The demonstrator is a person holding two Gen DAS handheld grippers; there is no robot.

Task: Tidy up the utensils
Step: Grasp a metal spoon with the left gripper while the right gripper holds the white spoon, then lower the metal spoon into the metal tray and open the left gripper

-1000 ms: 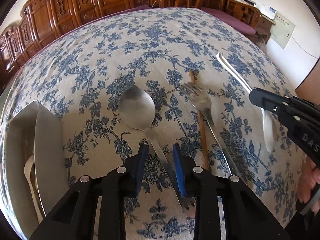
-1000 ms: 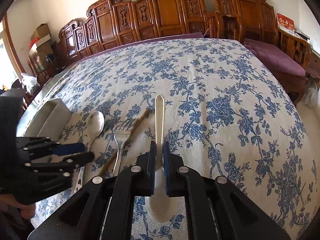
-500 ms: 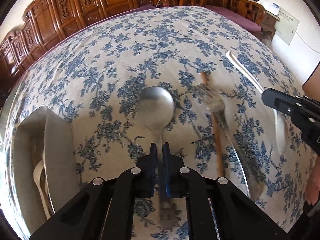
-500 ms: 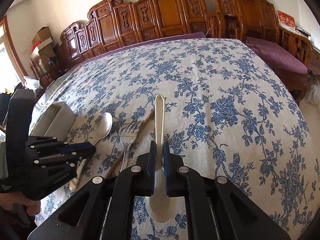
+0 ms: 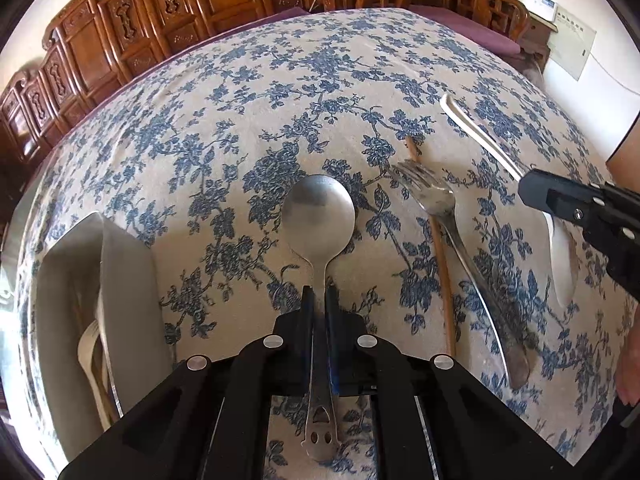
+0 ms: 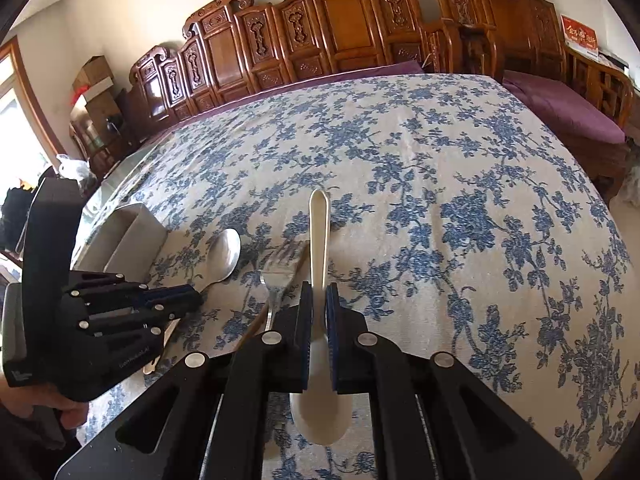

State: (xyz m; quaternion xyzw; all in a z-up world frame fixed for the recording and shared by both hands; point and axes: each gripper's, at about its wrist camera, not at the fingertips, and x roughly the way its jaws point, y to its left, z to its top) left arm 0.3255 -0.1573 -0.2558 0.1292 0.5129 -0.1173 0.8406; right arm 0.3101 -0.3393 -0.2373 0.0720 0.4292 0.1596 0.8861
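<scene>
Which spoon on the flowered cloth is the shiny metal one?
The round-bowled steel spoon clamped in the left gripper; the right gripper holds a long white plastic spoon.

Your table (image 5: 304, 92), blue-floral cloth, bore: metal spoon (image 5: 318, 216) centre; fork (image 5: 436, 204), chopstick (image 5: 440, 264), white spoon (image 5: 560, 256) right; white tray (image 5: 72, 264) left.

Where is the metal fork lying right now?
In the left wrist view the metal fork lies on the floral tablecloth, right of the metal spoon, overlapping a wooden chopstick, with the white spoon further right.
</scene>
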